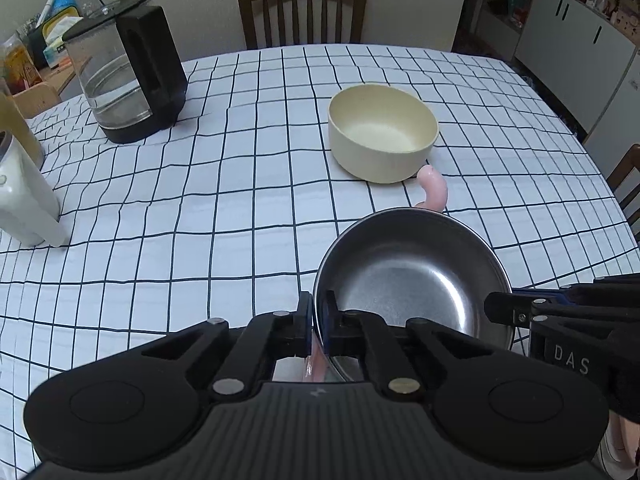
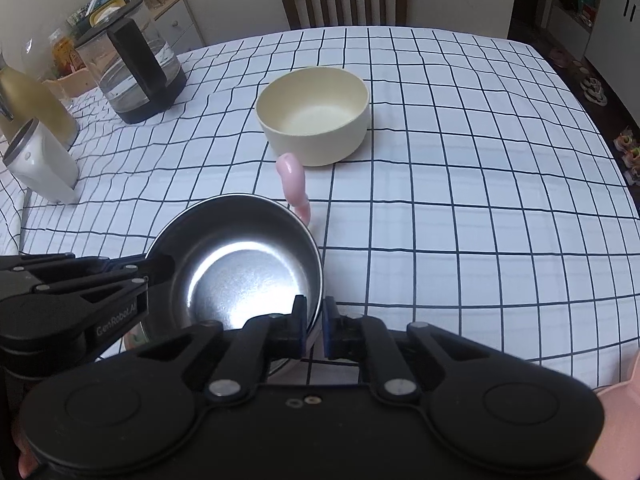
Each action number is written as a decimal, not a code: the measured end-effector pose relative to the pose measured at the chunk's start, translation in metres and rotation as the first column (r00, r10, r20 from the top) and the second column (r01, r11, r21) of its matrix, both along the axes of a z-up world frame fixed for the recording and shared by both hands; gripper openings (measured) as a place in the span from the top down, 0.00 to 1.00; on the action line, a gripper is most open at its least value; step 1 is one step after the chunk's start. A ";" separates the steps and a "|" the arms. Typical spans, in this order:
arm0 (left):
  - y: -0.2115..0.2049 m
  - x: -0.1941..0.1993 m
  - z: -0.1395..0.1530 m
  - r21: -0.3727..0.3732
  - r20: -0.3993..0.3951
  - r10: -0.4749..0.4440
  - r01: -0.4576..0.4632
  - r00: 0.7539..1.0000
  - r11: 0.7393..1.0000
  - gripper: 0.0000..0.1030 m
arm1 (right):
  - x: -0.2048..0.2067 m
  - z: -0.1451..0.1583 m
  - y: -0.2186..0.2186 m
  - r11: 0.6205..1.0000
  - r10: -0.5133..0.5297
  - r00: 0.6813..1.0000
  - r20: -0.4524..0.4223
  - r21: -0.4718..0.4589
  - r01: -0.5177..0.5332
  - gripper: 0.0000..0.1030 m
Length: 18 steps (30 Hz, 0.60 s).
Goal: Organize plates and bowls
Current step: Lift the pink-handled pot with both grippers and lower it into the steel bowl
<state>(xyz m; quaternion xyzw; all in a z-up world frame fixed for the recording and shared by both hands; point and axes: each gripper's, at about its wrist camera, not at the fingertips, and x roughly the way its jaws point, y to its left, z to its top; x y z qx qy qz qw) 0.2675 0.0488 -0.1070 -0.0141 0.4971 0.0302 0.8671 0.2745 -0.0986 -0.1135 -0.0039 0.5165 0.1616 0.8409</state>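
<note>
A steel bowl (image 1: 412, 276) is held between both grippers just above the checked tablecloth. My left gripper (image 1: 319, 320) is shut on its left rim. My right gripper (image 2: 314, 320) is shut on its right rim; the bowl also shows in the right wrist view (image 2: 240, 264). A cream bowl (image 1: 382, 132) stands empty and upright beyond it, near the table's middle (image 2: 314, 114). A pink curved piece (image 1: 434, 190) sticks up from under the steel bowl's far side (image 2: 294, 182); what it belongs to is hidden.
A glass kettle with a black handle (image 1: 128, 76) stands at the far left. A white tumbler (image 1: 24, 196) and a yellow bottle (image 2: 36, 108) stand at the left edge. A wooden chair (image 1: 302, 10) is behind the table. A pink item (image 2: 620, 420) lies at the near right.
</note>
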 end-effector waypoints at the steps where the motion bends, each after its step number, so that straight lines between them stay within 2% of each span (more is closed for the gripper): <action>1: 0.000 -0.001 0.003 -0.002 0.004 0.001 -0.001 1.000 1.000 0.96 | -0.001 0.003 -0.001 1.000 -0.001 1.000 0.003 0.003 0.001 0.92; 18: -0.005 -0.062 0.059 -0.024 0.006 0.010 -0.010 1.000 1.000 0.96 | -0.053 0.055 -0.012 0.999 0.027 0.999 0.041 0.035 -0.028 0.92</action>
